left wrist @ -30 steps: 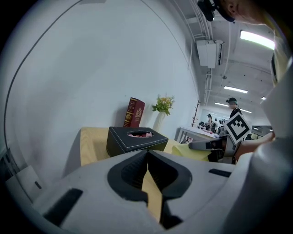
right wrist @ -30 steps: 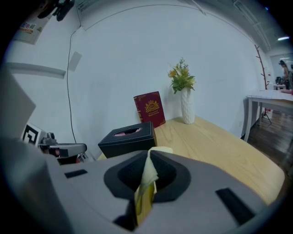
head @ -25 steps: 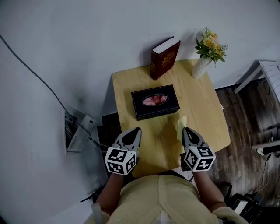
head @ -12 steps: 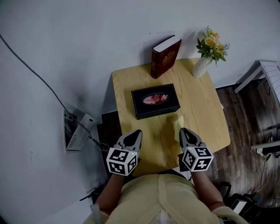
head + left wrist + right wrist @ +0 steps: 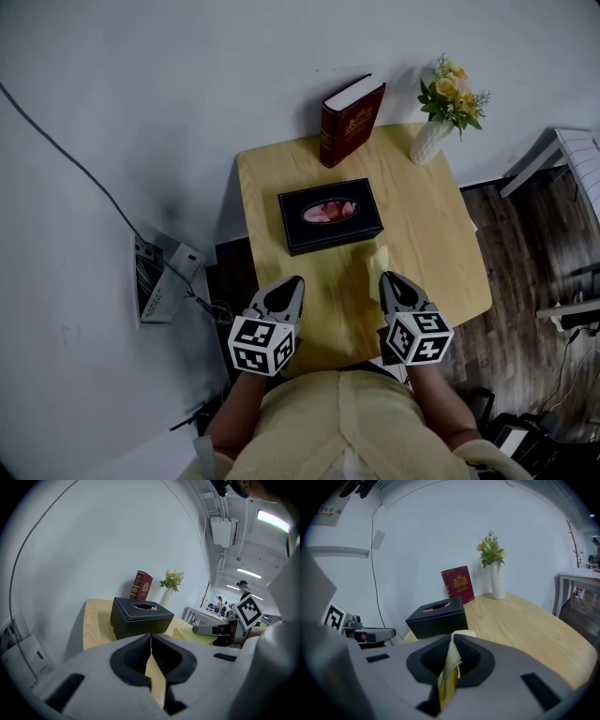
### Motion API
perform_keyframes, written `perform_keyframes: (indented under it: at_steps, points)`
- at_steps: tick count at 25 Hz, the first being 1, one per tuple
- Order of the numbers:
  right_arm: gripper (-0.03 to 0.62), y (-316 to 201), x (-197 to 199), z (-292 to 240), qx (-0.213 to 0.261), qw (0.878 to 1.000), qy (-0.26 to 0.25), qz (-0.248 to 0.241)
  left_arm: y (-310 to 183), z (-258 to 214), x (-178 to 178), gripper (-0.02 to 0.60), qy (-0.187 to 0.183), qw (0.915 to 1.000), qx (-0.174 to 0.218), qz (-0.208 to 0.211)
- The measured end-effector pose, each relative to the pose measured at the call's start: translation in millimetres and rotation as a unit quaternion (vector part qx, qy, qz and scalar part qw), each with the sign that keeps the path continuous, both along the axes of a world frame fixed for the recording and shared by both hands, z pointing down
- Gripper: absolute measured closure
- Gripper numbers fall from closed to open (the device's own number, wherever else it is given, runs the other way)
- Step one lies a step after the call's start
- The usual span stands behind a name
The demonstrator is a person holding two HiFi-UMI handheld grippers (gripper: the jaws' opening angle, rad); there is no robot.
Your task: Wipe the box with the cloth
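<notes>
A dark red hardcover book (image 5: 349,120) stands upright at the far edge of the light wooden desk (image 5: 427,220), near a white vase (image 5: 429,143) with yellow flowers (image 5: 450,92).

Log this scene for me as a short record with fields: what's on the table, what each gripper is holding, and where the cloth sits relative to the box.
Surface: light wooden table against a white wall
Box: black tissue box, mid-table, pink tissue in its oval opening
Behind box: dark red hardback book, upright; white vase of yellow flowers
Left hand: left gripper shut, nothing between its jaws
Right hand: right gripper shut on yellow cloth
Cloth position: by the box's near right corner, not on the box
</notes>
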State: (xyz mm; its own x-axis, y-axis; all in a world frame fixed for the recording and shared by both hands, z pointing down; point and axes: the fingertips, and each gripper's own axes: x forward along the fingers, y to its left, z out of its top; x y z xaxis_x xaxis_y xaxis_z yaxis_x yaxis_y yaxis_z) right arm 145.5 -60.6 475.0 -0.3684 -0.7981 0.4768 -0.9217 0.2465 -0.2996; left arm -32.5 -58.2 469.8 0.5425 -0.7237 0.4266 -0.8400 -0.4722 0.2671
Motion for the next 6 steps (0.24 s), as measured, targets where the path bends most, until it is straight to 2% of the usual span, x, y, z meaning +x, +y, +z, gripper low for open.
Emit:
perform_keyframes:
  at_steps: [6]
  points:
    - [0.557,-3.4,-0.6,2.9,-0.003,1.0,-0.005,0.0,-3.9,1.1,2.1,0.557,0.004,1.0,0.0,-0.001]
